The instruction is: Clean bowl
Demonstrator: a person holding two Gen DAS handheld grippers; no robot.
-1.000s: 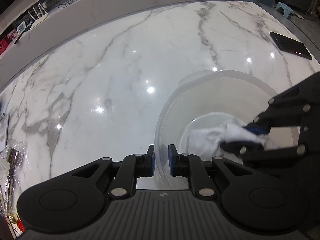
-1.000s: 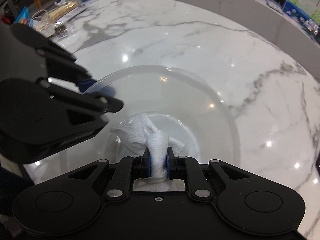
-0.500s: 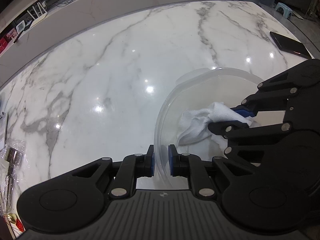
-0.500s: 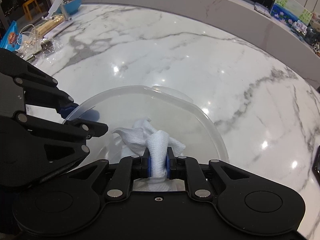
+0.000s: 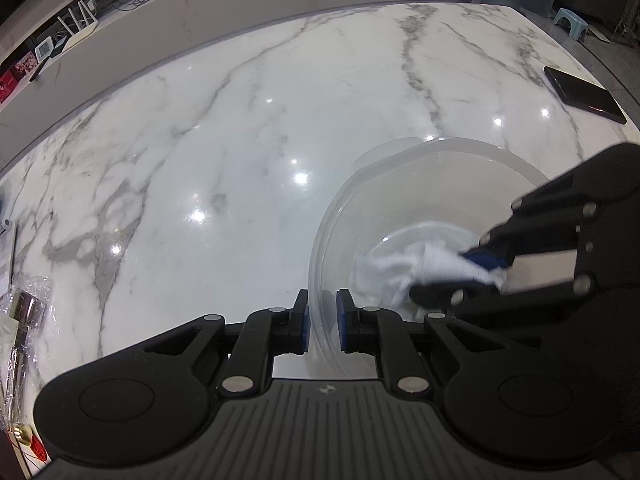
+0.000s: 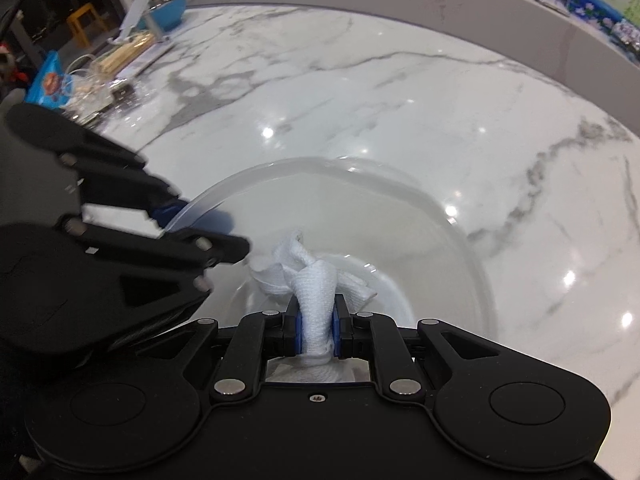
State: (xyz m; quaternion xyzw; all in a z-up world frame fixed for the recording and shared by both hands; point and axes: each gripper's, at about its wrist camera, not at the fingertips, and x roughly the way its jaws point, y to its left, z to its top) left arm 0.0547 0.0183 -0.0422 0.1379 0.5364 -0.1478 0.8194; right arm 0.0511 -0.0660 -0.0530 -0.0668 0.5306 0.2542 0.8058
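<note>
Bowl [image 5: 420, 184] was seen as clear, see-through plastic, wide and round, thin rim, marble veins visible through its wall. It was set on white grey-veined marble counter [image 5: 240, 140], toward the near right of the left wrist view. A white woven cloth [image 6: 316, 280], bunched and twisted, was seen down inside the bowl, at its bottom.

Left gripper [image 5: 322, 322] was clamped on the bowl: the near rim passed between the two blue pads, one pad outside the wall, one inside. Right gripper [image 6: 316, 330] was clamped on the cloth, the wad pinched between its blue pads and its free end pushed against the bowl floor. Right gripper was reached into the bowl from the side opposite the counter's open area; slight blur was noted on it in the left view.

A black phone [image 5: 584, 94] was noted far right on the counter, well apart from the bowl. Packets and a blue dish [image 6: 168, 10] were noted at the far left edge.
</note>
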